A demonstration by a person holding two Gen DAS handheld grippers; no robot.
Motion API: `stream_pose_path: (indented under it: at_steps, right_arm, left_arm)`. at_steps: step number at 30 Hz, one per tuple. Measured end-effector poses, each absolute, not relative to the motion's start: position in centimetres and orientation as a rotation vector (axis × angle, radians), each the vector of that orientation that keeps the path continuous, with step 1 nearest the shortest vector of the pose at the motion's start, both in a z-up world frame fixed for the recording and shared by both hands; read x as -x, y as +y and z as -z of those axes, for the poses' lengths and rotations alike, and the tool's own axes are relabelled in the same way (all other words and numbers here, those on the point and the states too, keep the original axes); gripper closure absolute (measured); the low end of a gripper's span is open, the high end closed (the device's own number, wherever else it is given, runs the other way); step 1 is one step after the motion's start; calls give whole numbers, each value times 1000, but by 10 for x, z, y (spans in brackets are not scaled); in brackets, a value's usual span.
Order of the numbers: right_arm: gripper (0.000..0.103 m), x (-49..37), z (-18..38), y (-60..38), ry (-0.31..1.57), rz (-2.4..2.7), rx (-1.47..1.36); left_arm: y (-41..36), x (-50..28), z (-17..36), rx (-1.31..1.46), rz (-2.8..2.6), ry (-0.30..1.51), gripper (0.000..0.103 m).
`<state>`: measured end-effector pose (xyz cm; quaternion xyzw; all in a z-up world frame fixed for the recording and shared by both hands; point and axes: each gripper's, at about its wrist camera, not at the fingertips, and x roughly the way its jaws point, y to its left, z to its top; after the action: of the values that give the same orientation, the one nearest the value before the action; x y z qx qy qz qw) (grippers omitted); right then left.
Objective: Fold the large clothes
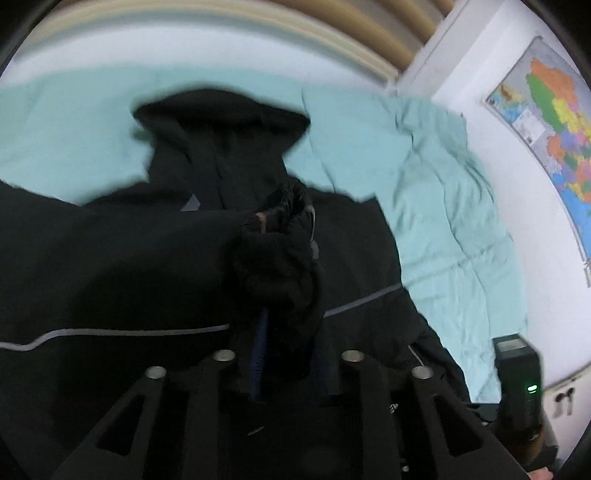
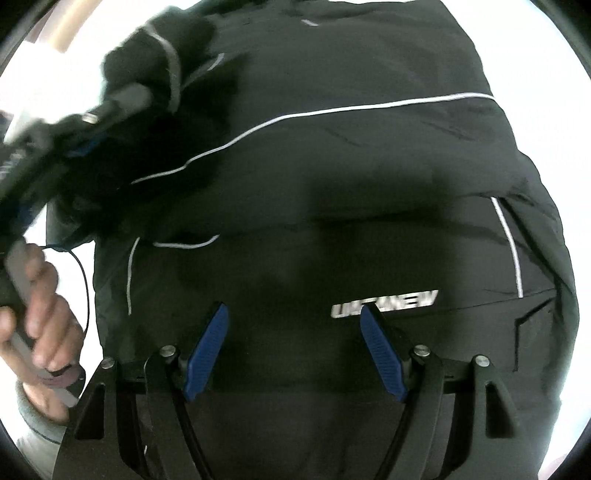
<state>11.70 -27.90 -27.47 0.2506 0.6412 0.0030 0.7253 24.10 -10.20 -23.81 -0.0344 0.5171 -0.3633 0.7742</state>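
Observation:
A large black padded jacket [image 1: 110, 266] with thin white piping lies spread on a pale green bed sheet [image 1: 443, 229], its hood [image 1: 221, 122] toward the far side. My left gripper [image 1: 286, 332] is shut on a bunched black sleeve cuff [image 1: 280, 236] and holds it over the jacket body. In the right wrist view the jacket [image 2: 351, 166] fills the frame, with a white logo [image 2: 384, 303] on it. My right gripper [image 2: 293, 314] is open and empty just above the jacket. The left gripper with the sleeve also shows in the right wrist view [image 2: 125, 96] at the upper left.
A white wall with a coloured map [image 1: 554, 129] runs along the right of the bed. A wooden headboard [image 1: 351, 26] is at the far end. The right gripper's body with a green light [image 1: 521, 391] is at the lower right. A hand [image 2: 40, 314] holds the left gripper's handle.

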Motion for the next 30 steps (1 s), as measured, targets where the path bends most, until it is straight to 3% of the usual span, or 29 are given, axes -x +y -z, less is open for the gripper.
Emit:
stream_pose_path:
  at_steps: [2,7,17,24,28,30]
  right_arm:
    - [26,-117,277,-285,1412,5,-558]
    - [26,-125,270,-300,1377,22,-522]
    - [26,-200,249,-299,1247,-45,-452]
    - [26,-254,280,-276,1256,-101,-545]
    - [57,-261,279,-264,1247,-123,-548]
    - [62,-256,266,-263,1211,-118,-516]
  left_arm:
    - [-106,-243,263,123,793,1210,48]
    - [-96,-247,290,275,842,1301,47]
    - [-29,-219,222,346,811,1156,37]
    - [15,-223,206,317,626,1094,37]
    - [38,-232,210,328,536,1096,37]
    - [47,-235,209,315,472,1066,37]
